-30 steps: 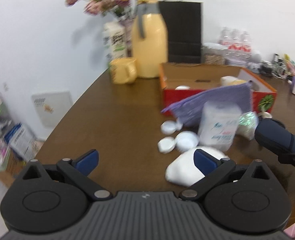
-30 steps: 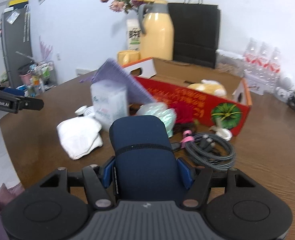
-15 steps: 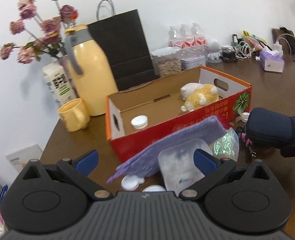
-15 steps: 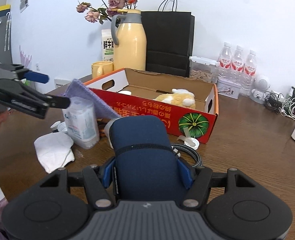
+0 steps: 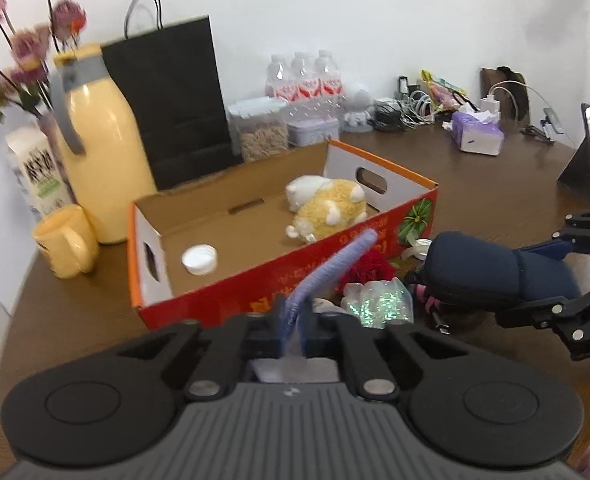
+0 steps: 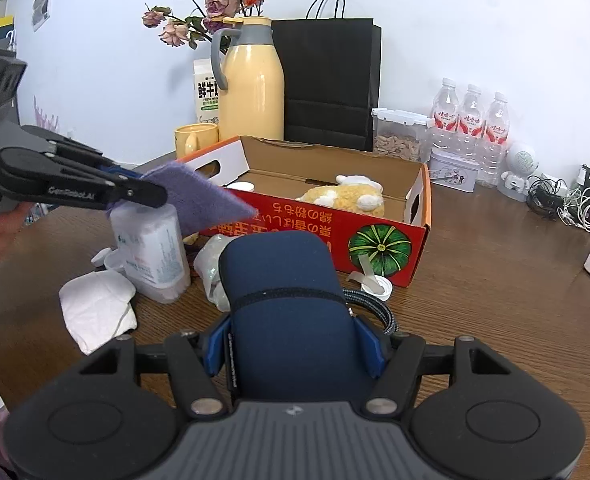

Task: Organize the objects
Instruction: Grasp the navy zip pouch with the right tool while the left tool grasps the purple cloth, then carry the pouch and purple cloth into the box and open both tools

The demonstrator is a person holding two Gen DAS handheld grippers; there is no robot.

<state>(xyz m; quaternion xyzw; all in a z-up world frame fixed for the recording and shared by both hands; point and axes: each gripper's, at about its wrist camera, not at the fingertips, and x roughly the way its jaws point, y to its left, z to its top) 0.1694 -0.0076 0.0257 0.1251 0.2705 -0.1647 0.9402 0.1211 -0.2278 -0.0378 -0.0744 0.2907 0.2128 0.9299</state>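
— What is the left hand-held gripper (image 5: 291, 330) doing?

— It is pinching the purple cloth (image 6: 199, 196) by one edge, jaws closed tight on it. The cloth is sticking out from the jaws toward the red box (image 5: 335, 276), hanging over the white tub (image 6: 151, 248) on the table (image 6: 495, 300).

— And the right one?

— The right hand-held gripper (image 6: 295, 344) is gripping a dark blue case (image 6: 283, 300), jaws about half open and pressing on both its sides. It is holding the case above the table, just in front of the box.

— What is lying around them?

— A crumpled white tissue (image 6: 95, 308) is lying beside the tub, with a few small white lids near it. A shiny bag (image 5: 379, 300) and a braided cable (image 6: 371, 304) are sitting next to the case, in front of the box. A roll of tape (image 6: 375, 284) is touching the box's front wall.

— Anything in the box?

— A yellow plush toy (image 5: 327, 208) at one end and a white lid (image 5: 199, 258) at the other. Behind the box are standing a yellow jug (image 6: 251, 88), a mug (image 5: 65, 244), a black bag (image 6: 331, 80) and a milk carton (image 5: 35, 172).
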